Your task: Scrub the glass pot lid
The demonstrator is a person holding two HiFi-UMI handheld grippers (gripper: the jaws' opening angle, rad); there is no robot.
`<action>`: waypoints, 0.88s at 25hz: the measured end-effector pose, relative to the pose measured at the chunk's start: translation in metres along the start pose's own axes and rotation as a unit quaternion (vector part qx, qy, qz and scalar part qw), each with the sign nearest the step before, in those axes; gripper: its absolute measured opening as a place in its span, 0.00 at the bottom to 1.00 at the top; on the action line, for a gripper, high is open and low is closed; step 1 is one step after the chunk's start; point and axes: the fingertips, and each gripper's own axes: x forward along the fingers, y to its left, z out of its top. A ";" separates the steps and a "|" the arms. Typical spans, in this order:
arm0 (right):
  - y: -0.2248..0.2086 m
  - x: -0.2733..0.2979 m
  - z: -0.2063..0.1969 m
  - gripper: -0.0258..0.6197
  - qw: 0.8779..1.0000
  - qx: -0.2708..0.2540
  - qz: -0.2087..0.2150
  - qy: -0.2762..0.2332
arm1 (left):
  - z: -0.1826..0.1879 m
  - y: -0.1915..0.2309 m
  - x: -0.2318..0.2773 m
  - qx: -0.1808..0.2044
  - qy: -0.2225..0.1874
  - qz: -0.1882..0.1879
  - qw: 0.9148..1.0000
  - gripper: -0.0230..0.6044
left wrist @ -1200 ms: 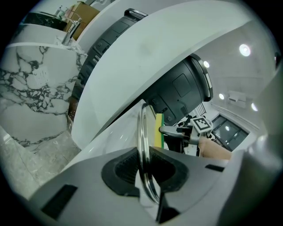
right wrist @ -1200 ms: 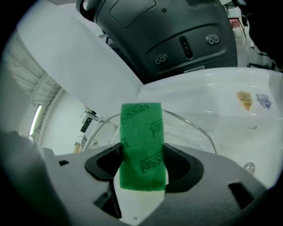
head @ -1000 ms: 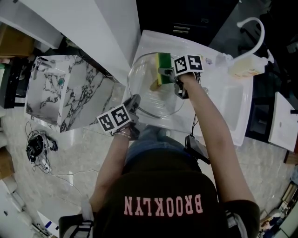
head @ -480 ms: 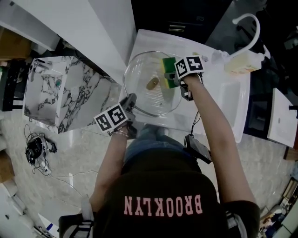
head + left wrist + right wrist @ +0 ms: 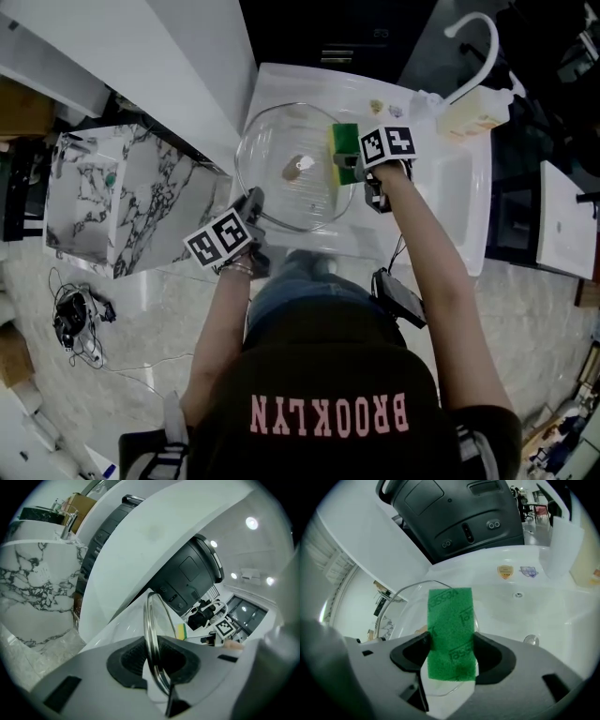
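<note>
The glass pot lid (image 5: 291, 169) lies over the white sink counter (image 5: 441, 211), its knob (image 5: 298, 167) near the middle. My left gripper (image 5: 251, 208) is shut on the lid's near-left rim; in the left gripper view the metal rim (image 5: 151, 634) runs edge-on between the pads. My right gripper (image 5: 349, 161) is shut on a green and yellow sponge (image 5: 344, 150) at the lid's right side. In the right gripper view the green sponge (image 5: 451, 630) fills the gap between the jaws, over the lid (image 5: 405, 606).
A white faucet (image 5: 473, 42) and a pale bottle (image 5: 473, 114) stand at the far right of the sink. A marble-patterned box (image 5: 112, 202) sits to the left. A dark machine (image 5: 454, 517) looms behind the counter. Cables (image 5: 70, 319) lie on the floor.
The sponge has slid with my right gripper from the lid's far middle toward its right side. The lid's knob now shows uncovered. My left gripper keeps its hold on the rim.
</note>
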 end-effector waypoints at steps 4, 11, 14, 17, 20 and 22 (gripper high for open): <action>0.002 -0.020 0.001 0.47 0.999 -0.013 0.008 -0.043 | 0.004 -0.009 0.000 0.020 -0.012 -0.002 1.000 0.11; 0.006 -0.059 0.002 0.47 0.992 -0.009 0.025 -0.127 | 0.007 -0.020 0.000 0.029 -0.031 0.000 0.999 0.11; 0.005 -0.074 0.001 0.47 0.988 -0.004 0.028 -0.149 | 0.009 -0.027 0.000 0.049 -0.029 0.002 0.998 0.12; 0.000 -0.087 0.001 0.47 0.985 0.003 0.021 -0.170 | 0.017 -0.042 0.003 0.084 -0.026 -0.004 0.996 0.12; -0.006 -0.101 0.002 0.47 0.981 0.017 0.020 -0.194 | 0.022 -0.059 0.009 0.114 -0.019 -0.006 0.993 0.12; -0.008 -0.108 0.002 0.47 0.978 0.024 0.022 -0.204 | 0.023 -0.067 0.012 0.125 -0.010 -0.006 0.992 0.12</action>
